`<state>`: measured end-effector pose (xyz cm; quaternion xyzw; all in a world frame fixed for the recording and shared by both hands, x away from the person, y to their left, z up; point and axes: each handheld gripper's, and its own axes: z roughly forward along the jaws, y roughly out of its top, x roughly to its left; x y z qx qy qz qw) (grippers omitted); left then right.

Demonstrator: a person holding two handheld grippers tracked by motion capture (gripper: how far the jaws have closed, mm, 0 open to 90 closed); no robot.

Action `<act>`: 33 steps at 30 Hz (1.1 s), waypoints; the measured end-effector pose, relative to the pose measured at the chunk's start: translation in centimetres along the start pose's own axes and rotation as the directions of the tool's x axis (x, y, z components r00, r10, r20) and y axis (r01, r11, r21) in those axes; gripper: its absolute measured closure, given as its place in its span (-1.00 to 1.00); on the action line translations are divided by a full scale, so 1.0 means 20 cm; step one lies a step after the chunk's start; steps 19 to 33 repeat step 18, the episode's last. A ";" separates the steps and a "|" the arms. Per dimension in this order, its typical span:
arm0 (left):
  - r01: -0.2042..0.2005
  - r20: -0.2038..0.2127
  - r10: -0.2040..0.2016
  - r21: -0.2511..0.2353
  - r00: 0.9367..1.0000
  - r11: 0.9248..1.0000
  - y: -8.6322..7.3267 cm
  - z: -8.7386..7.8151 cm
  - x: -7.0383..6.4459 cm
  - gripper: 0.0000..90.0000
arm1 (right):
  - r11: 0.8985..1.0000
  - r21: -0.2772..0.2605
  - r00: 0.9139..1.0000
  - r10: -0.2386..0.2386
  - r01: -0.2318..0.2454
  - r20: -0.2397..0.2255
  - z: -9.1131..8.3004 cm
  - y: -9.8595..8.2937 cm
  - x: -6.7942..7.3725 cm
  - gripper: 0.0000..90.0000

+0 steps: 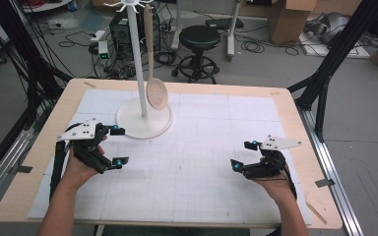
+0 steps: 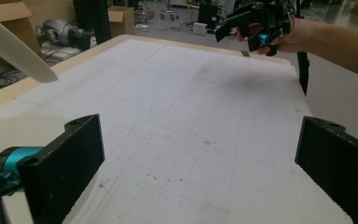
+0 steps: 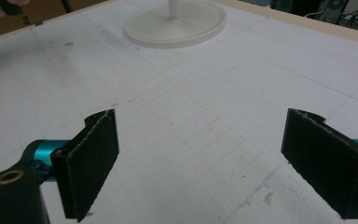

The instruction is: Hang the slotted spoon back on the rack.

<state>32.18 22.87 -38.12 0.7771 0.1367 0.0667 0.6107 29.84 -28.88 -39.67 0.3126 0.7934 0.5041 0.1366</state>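
Counter room is wide and bare between my tools, so I'd swing the left tool, jaws wide and empty, up around the stand to the hanging slotted spoon. Right tool, also open and empty, waits well apart, near the right edge.

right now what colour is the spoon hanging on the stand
Pale wood-beige, its round head dotted with small holes, hanging on the white stand. It shows best in the high view.

High cam looks down/forward over the white gridded mat; both gripper cams sit low, close, sharing the round white stand base.
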 end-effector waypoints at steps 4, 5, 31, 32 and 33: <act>0.006 -0.003 -0.006 0.013 1.000 1.000 -0.01 0.00 0.00 -0.96 | 1.000 0.003 1.000 0.000 0.000 0.004 0.01 0.00 0.00 -0.77; 0.004 -0.005 -0.004 0.015 1.000 1.000 -0.01 0.01 0.00 -0.96 | 1.000 0.005 1.000 0.000 0.000 0.003 0.01 0.00 -0.01 -0.77; 0.011 -0.002 -0.011 0.030 1.000 1.000 -0.02 0.02 0.00 -0.96 | 1.000 0.027 1.000 -0.011 0.011 0.019 0.01 -0.01 -0.01 -0.77; 0.011 -0.002 -0.011 0.030 1.000 1.000 -0.02 0.02 0.00 -0.96 | 1.000 0.027 1.000 -0.011 0.011 0.019 0.01 -0.01 -0.01 -0.77; 0.011 -0.002 -0.011 0.030 1.000 1.000 -0.02 0.02 0.00 -0.96 | 1.000 0.027 1.000 -0.011 0.011 0.019 0.01 -0.01 -0.01 -0.77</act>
